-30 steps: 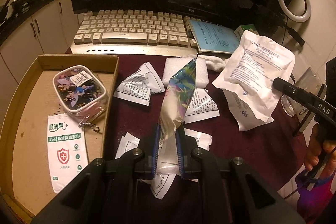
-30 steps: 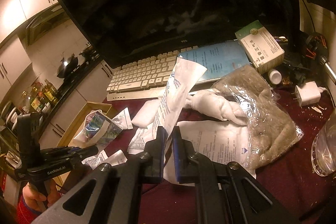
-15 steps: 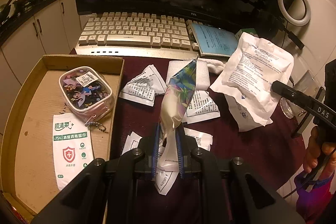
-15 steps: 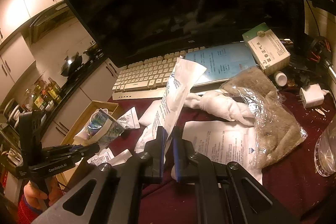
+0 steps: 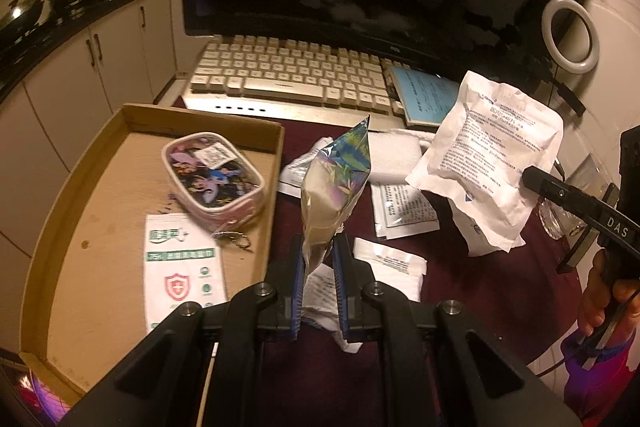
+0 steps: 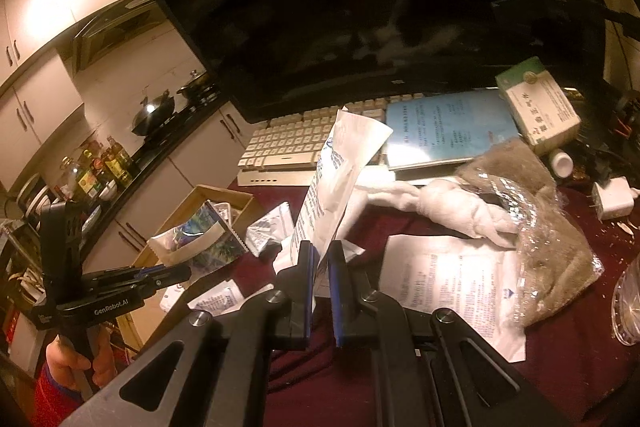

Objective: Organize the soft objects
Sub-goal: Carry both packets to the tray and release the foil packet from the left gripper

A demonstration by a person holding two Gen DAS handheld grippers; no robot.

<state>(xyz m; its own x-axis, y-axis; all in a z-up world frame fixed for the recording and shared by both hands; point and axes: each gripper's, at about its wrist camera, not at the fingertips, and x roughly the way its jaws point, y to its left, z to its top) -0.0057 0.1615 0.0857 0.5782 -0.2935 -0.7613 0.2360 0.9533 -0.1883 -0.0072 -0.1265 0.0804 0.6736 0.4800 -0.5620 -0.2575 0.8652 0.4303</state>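
Both packets now lifted nearer the cardboard tray (image 5: 80, 187) at left: iridescent foil pouch (image 5: 336, 187) is pinched in the nearly closed left gripper (image 5: 318, 267), white medical packet (image 6: 340, 179) in the right gripper (image 6: 320, 267).

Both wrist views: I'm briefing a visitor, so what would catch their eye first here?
Each gripper holds a packet up off the dark red table: the left gripper pinches a shiny colourful pouch, the right gripper a white printed packet. At left, a cardboard tray holds a cartoon-print pouch and a wipes pack.
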